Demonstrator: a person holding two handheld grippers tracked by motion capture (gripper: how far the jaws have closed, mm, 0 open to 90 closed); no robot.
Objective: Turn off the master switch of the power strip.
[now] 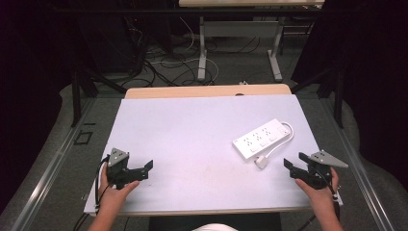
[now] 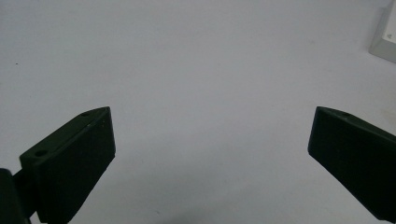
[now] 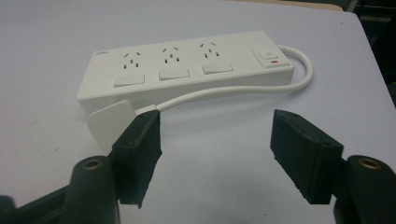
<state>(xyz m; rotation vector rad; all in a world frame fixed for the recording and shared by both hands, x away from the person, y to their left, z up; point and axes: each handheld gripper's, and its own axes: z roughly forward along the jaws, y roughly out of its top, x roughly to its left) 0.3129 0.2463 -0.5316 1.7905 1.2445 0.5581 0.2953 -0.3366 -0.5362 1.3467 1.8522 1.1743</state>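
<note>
A white power strip (image 1: 262, 138) lies on the white table at the right, its cable (image 1: 284, 142) looping round to a white plug (image 1: 261, 162) beside its near end. In the right gripper view the power strip (image 3: 187, 70) shows three sockets and a switch, and the plug (image 3: 109, 122) rests just beyond my left jaw. My right gripper (image 1: 297, 161) is open near the table's right front corner, a little short of the plug, with nothing between its jaws (image 3: 217, 140). My left gripper (image 1: 146, 168) is open at the front left, over bare table (image 2: 210, 135).
The white table top (image 1: 192, 134) has a wooden strip along its far edge. Beyond it are desk legs (image 1: 202, 48) and tangled cables (image 1: 159, 62) on the floor. A corner of the power strip (image 2: 385, 42) shows at the upper right of the left gripper view.
</note>
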